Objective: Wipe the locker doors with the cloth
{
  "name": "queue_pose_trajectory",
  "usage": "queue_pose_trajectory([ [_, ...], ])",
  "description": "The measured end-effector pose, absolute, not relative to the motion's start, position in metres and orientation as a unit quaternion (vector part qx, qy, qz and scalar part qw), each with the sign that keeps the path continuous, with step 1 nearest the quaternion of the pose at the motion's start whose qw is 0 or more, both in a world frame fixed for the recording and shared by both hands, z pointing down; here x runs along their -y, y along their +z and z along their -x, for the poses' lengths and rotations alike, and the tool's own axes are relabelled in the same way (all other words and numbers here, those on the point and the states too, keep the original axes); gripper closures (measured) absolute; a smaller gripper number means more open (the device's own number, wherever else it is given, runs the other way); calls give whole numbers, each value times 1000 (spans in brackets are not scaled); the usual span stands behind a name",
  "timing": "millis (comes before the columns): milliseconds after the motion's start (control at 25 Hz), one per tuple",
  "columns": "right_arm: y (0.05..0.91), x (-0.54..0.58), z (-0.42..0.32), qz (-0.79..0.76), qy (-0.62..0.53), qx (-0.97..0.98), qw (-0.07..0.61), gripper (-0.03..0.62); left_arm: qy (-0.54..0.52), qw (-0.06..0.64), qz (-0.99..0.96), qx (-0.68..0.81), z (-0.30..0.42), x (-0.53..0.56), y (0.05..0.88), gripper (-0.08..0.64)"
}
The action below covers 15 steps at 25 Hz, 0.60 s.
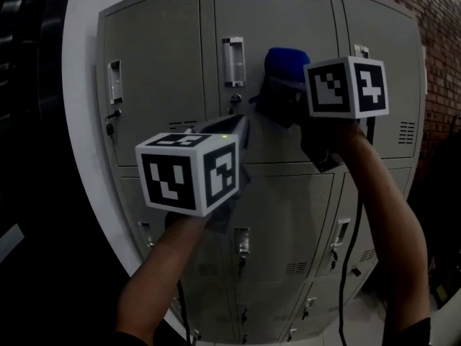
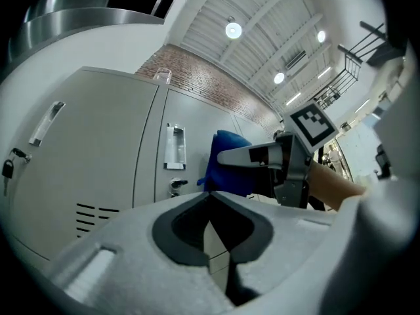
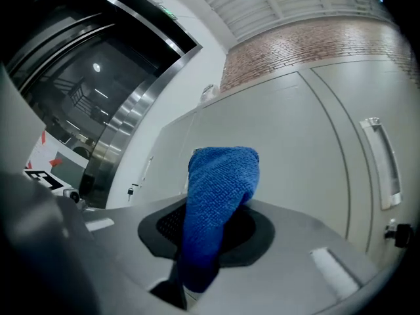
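My right claw point(image 3: 216, 210) is clamped on the blue cloth point(image 3: 220, 176). The cloth stands out past the jaw tips as a rounded wad, with its long axis running along the jaws. It points at the upper middle locker door point(image 1: 288, 20), which lies straight ahead of it. In the head view the cloth sits high on that door, just to the right of the handle point(image 1: 233, 61). I cannot tell whether it is pressing on the metal or just short of it.

My left claw point(image 2: 210, 199) has its jaws drawn together with nothing between them. It is lower and to the left, and aimed at the same bank of doors. The right hand is clearly the nearer one for the wipe.

Around the cloth, bare door face runs to the right as far as the seam with the next door point(image 1: 374, 42). To the left, the handle and the key lock point(image 1: 235, 99) beneath it stick out, so I judge they could snag a sweep that way. A brick wall point(image 1: 441, 20) closes off the far right.
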State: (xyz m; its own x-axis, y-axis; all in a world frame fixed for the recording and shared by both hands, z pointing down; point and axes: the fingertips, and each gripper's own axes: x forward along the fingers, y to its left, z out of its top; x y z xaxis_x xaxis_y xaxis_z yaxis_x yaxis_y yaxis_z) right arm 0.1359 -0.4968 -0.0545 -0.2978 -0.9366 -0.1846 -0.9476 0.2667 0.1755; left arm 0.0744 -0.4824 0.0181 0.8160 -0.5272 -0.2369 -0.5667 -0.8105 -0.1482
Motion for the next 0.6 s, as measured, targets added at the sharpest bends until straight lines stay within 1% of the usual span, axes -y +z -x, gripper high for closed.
queue_pose_trajectory([
  [360, -49, 467, -226, 659, 121, -742, 16, 506, 86, 117, 959, -243, -126, 463, 12, 558],
  [600, -49, 461, -254, 689, 131, -713, 0, 506, 75, 119, 963, -228, -150, 460, 11, 558],
])
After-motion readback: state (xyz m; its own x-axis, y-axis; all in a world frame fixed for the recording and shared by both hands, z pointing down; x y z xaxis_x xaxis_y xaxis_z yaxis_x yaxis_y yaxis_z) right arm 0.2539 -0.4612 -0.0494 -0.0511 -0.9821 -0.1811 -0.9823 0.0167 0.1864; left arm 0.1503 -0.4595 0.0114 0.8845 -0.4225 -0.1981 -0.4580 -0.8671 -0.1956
